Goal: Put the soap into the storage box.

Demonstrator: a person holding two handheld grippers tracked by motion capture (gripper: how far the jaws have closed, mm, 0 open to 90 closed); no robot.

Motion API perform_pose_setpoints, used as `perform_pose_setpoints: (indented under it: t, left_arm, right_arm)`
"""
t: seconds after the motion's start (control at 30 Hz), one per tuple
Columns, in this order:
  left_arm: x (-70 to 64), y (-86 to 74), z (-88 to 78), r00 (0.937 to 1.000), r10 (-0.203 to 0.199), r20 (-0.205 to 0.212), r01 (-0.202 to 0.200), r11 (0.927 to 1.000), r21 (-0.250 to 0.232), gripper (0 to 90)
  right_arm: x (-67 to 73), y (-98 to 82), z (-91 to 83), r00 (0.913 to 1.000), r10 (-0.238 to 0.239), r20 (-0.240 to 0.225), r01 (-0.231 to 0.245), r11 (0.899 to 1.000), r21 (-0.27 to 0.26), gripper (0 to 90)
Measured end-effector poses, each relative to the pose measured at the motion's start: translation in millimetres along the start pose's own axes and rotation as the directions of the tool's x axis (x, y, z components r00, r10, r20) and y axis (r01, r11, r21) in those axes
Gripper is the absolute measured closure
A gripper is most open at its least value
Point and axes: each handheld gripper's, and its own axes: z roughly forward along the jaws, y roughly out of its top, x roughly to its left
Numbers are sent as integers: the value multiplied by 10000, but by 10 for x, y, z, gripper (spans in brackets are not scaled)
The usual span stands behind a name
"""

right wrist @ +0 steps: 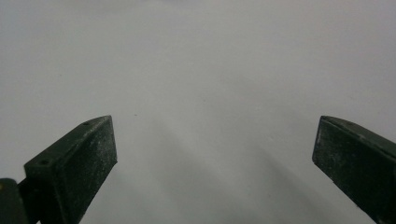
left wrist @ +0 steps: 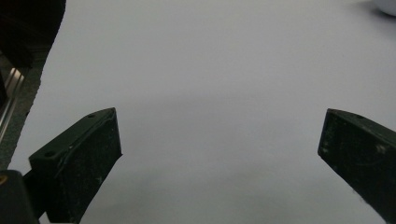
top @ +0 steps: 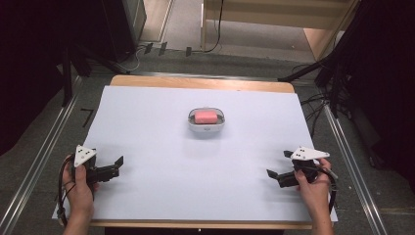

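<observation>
Left hand-held gripper is sitting low over the near-left part of the worktop, jaws spread wide with nothing between them. In the left gripper view the left hand-held gripper is looking across bare white sheet, with a white edge of the soap dish showing in the top right corner. The person's left hand is gripping it from behind.

Right hand-held gripper is mirroring that at the near-right, jaws also wide apart and holding nothing; right hand is wrapping its body. In the right gripper view the right hand-held gripper is facing plain sheet.

The soap dish is sitting mid-worktop, toward the far side, well apart from both grippers and roughly between them. A pink soap bar is lying inside it.
</observation>
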Motion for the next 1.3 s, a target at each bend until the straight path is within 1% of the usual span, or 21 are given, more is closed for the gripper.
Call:
perform_pose_setpoints:
  t: [0.17,0.3,0.37,0.4,0.47,0.63,0.67,0.73,0.8,0.83,0.87,0.9,0.97,1.03,1.07,1.1,1.17,1.3]
  left_arm:
    - [-3,0,-1,10000,0,-23,0,10000,10,0]
    - [-6,0,-2,10000,-2,-47,2,10000,9,0]
    - [-7,0,-1,10000,3,-57,-3,10000,-4,0]
    - [-8,-1,0,10000,-4,-50,4,10000,-8,0]
    - [-8,-1,0,10000,-3,-53,3,10000,-8,0]
    - [-9,-1,-1,10000,2,-52,-2,10000,-4,0]
    - [-9,-1,0,10000,3,-49,-3,10000,-8,0]
    - [-8,-1,0,10000,10,-53,-10,10000,13,0]
    - [-10,-2,2,10000,6,-42,-6,10000,-11,0]
    - [-10,-2,2,10000,13,-42,-13,10000,-3,0]
    - [-10,-2,2,10000,20,-47,-20,10000,1,0]
    - [-11,-1,2,10000,37,-59,-37,10000,17,0]
    - [-11,-1,3,10000,44,-64,-44,10000,17,0]
    - [-10,-1,3,10000,47,-58,-47,10000,19,0]
    - [-9,0,4,10000,40,-62,-39,10000,17,0]
    - [-10,-1,5,10000,24,-72,-24,10000,8,0]
    - [-10,0,4,10000,41,-67,-41,10000,23,0]
    - [-11,-1,6,10000,32,-90,-32,10000,12,0]
  right_arm:
    - [-30,-84,-92,9996,287,76,-285,9993,-235,2]
    - [-51,-147,-148,9993,348,147,-343,9989,-324,2]
    - [-59,-192,-185,9986,518,129,-511,9977,-437,2]
    - [-68,-214,-200,9985,527,123,-520,9975,-472,2]
    - [-78,-251,-232,9978,593,302,-578,9971,-505,2]
    - [-120,-353,-337,9939,990,486,-944,9915,-892,2]
    - [-121,-365,-355,9937,1021,460,-971,9903,-998,2]
    - [-124,-387,-381,9932,1041,522,-983,9898,-1027,2]
    - [-128,-407,-409,9925,1106,525,-1035,9870,-1232,3]
    - [-131,-412,-413,9927,1117,461,-1050,9862,-1284,28]
    - [-139,-416,-414,9933,1118,289,-1072,9857,-1301,75]
    - [-145,-419,-415,9936,1123,136,-1096,9852,-1318,143]
    - [-148,-415,-405,9934,1144,92,-1124,9861,-1220,141]
    - [-158,-404,-382,9931,1176,28,-1168,9886,-948,143]
    - [-164,-403,-377,9927,1204,-67,-1205,9887,-886,145]
    - [-164,-403,-377,9927,1204,-67,-1205,9887,-886,145]
    - [-157,-406,-381,9928,1200,43,-1190,9884,-948,145]
    - [-117,-399,-368,9949,943,348,-912,9925,-817,137]
